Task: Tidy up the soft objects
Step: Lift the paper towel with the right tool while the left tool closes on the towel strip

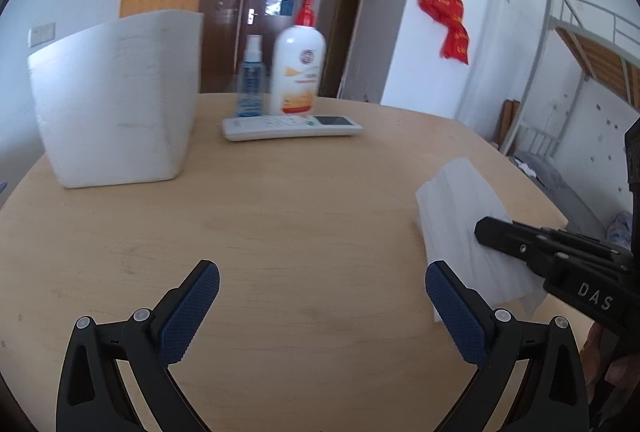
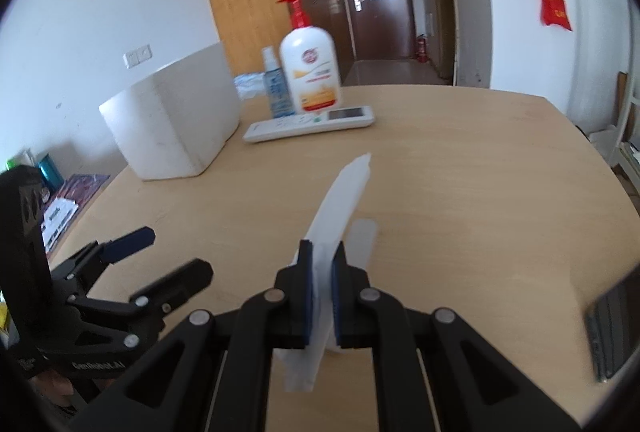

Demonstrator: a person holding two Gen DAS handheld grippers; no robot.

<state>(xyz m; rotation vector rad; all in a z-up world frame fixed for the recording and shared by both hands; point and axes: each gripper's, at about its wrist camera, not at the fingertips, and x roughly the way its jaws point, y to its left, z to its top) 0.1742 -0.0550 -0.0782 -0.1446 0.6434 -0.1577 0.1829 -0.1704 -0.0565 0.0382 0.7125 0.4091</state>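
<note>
Right gripper (image 2: 320, 268): lower centre, angled down over desk (image 2: 460, 192), fingers clamped on white foam sheet (image 2: 344, 192). Left gripper (image 1: 322, 296): lower frame, fingers wide apart, empty.

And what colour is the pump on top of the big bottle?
Red. The pump on the white bottle shows best in the right wrist view.

The right claw (image 1: 486, 232) carries the white letters "DAS" on the black side of its body, seen in the left wrist view. The left claw (image 2: 164, 256) carries white lettering on its lower body that reads roughly "GenRobot.AI", seen in the right wrist view. The pump bottle (image 2: 310, 72) at the far edge of the surface (image 2: 480, 172) has a round emblem and print too blurred to read.
</note>
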